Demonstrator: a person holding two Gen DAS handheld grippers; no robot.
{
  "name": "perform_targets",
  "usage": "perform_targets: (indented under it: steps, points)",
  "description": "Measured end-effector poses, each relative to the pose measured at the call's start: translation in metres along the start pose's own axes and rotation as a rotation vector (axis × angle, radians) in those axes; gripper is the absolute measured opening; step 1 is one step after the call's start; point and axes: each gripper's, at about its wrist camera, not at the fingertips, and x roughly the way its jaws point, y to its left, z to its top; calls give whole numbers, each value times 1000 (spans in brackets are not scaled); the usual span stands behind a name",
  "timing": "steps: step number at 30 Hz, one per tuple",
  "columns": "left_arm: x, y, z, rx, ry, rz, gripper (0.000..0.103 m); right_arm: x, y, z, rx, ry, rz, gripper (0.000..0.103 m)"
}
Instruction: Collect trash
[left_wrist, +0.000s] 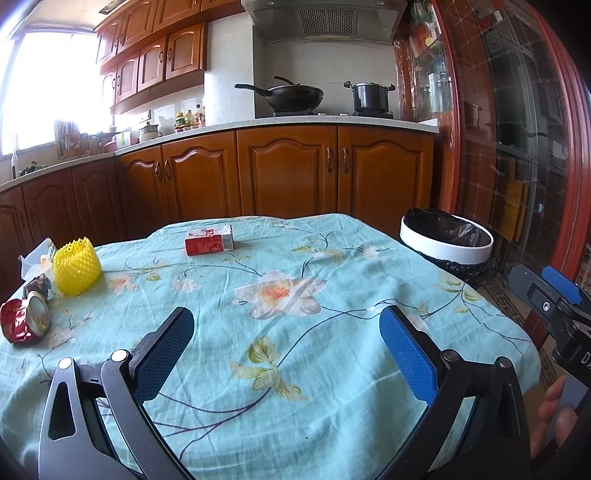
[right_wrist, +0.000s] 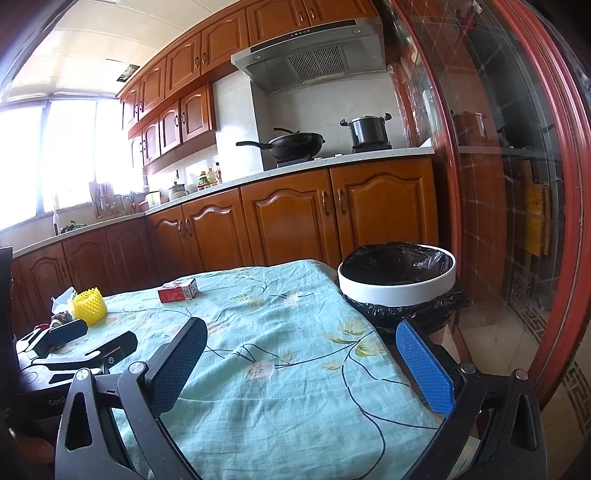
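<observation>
A red and white carton (left_wrist: 209, 241) (right_wrist: 178, 290) lies at the far side of the table. At the left edge sit a yellow foam net (left_wrist: 77, 266) (right_wrist: 89, 306), a crushed red can (left_wrist: 25, 319), a dark wrapper (left_wrist: 37, 285) and white crumpled paper (left_wrist: 35, 256). A white-rimmed bin with a black liner (left_wrist: 447, 245) (right_wrist: 397, 282) stands off the table's far right corner. My left gripper (left_wrist: 286, 330) hovers open over the cloth, empty. My right gripper (right_wrist: 303, 345) is open and empty near the right edge, close to the bin. The left gripper (right_wrist: 92, 338) shows in the right wrist view too.
The table wears a light blue floral cloth (left_wrist: 295, 332). Wooden cabinets (left_wrist: 288, 170) and a counter with a wok (left_wrist: 291, 94) and a pot (left_wrist: 369, 96) stand behind. A red-framed glass door (left_wrist: 517, 147) is on the right. A hand (left_wrist: 554, 417) holds the right gripper.
</observation>
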Motion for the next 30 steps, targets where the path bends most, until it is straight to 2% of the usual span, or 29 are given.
perform_targets:
  steps: [30]
  points:
    - [5,0,-3,0,15,-11,103,-1,5,-2,5,5,2,103]
